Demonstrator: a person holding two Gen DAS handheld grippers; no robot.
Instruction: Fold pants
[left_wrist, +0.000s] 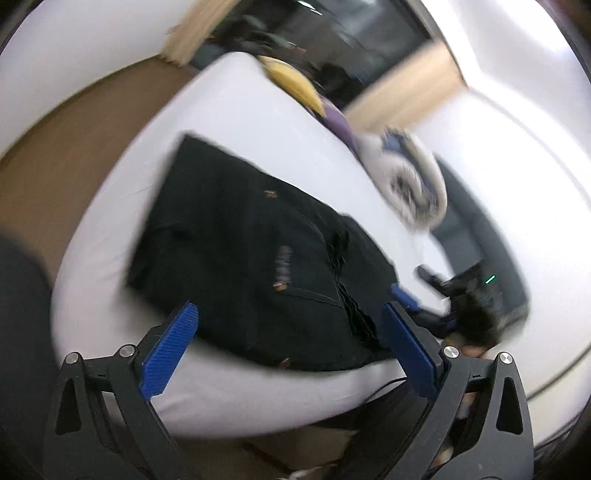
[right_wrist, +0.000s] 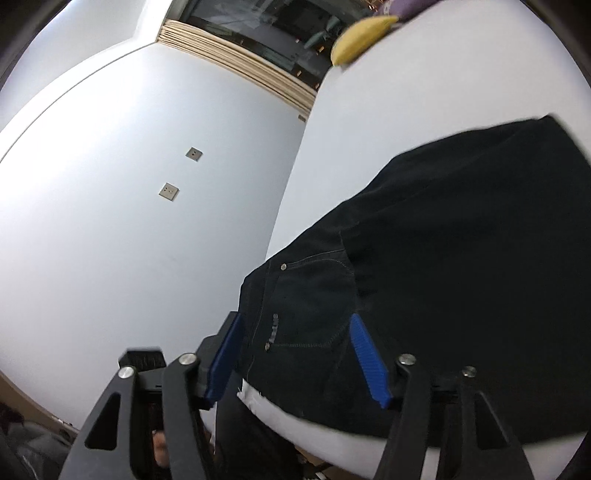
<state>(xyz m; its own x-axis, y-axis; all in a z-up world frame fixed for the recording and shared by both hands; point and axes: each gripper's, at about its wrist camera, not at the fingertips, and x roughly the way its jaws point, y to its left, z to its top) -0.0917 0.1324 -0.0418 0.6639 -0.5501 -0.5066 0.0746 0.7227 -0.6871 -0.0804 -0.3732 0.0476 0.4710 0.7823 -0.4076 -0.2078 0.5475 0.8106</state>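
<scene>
now, line by line:
pants: black pants (left_wrist: 258, 251) are laid folded and flat on a white mattress (left_wrist: 229, 110), the waistband end toward the near edge; a pocket with rivets and pale stitching is seen in the right wrist view (right_wrist: 314, 295), close to the near edge and the mattress's left side as that view shows it.
left gripper: the left gripper (left_wrist: 288, 328) is held above the near edge of the mattress, its blue pads (left_wrist: 168, 350) spread wide — nothing is gripped, and the pants are only seen beyond the gap.
right gripper: the right gripper (right_wrist: 295, 354) is held over the waistband corner with its jaws partly apart; the blue pads (right_wrist: 369, 360) are not pressed on the cloth, so nothing is held. it is also seen, blurred, at the right of the left wrist view (left_wrist: 443, 295).
far edge: a yellow cushion (left_wrist: 295, 85) and a purple item (left_wrist: 340, 122) are lying at the far end of the mattress.
right side: a white and blue patterned bundle (left_wrist: 410, 177) is seen beside the pants, toward the mattress's right edge in the left wrist view — too blurred to be identified.
surroundings: a white wall (right_wrist: 129, 221) with two small square plates (right_wrist: 169, 191) is seen beside the mattress.
</scene>
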